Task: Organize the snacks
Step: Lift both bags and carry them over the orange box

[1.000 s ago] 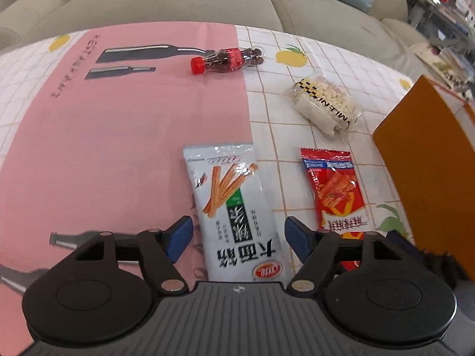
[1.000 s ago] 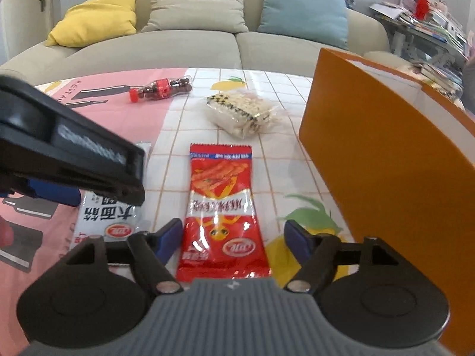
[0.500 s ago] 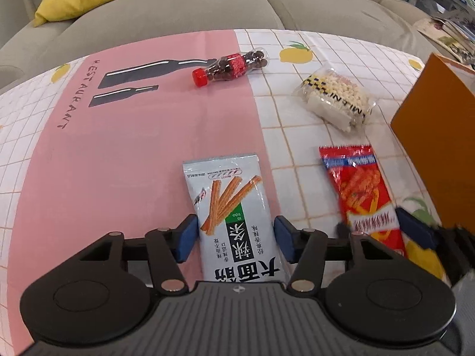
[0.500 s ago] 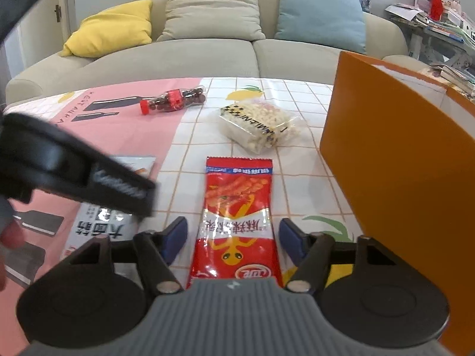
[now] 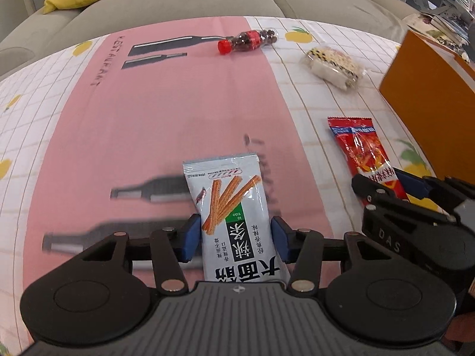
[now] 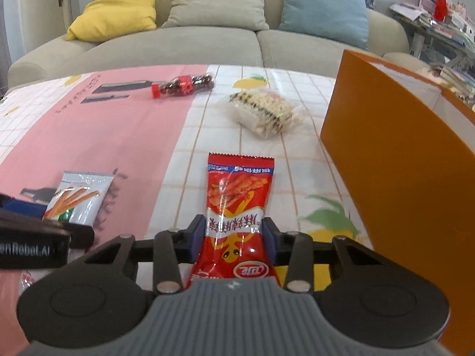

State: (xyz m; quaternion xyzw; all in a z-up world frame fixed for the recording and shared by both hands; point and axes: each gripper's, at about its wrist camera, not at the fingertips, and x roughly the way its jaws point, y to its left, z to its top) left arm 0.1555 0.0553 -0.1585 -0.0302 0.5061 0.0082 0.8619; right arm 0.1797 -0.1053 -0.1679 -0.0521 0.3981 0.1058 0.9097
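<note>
A white snack packet (image 5: 234, 219) printed with orange sticks sits between the blue pads of my left gripper (image 5: 235, 238). The jaws are closing and the pads press its sides; it stays sharp while the pink cloth behind blurs. My right gripper (image 6: 233, 237) is also closing, and its pads pinch the lower half of a red snack packet (image 6: 237, 195), which narrows at the grip. The right wrist view catches the left gripper (image 6: 56, 218) at the left edge with the white packet (image 6: 80, 195). The right gripper (image 5: 392, 182) with the red packet (image 5: 359, 145) shows in the left wrist view.
An orange box (image 6: 400, 163) stands open-topped at the table's right side. A small cola-shaped bottle of dark sweets (image 6: 184, 86) and a clear bag of pale puffed snacks (image 6: 264, 112) lie further back. A sofa with cushions is beyond the table.
Both pairs of jaws have narrowed onto their packets. The left gripper has slid left with the white packet, from the pink-white border onto the pink stripe. The right gripper has stayed about in place.
</note>
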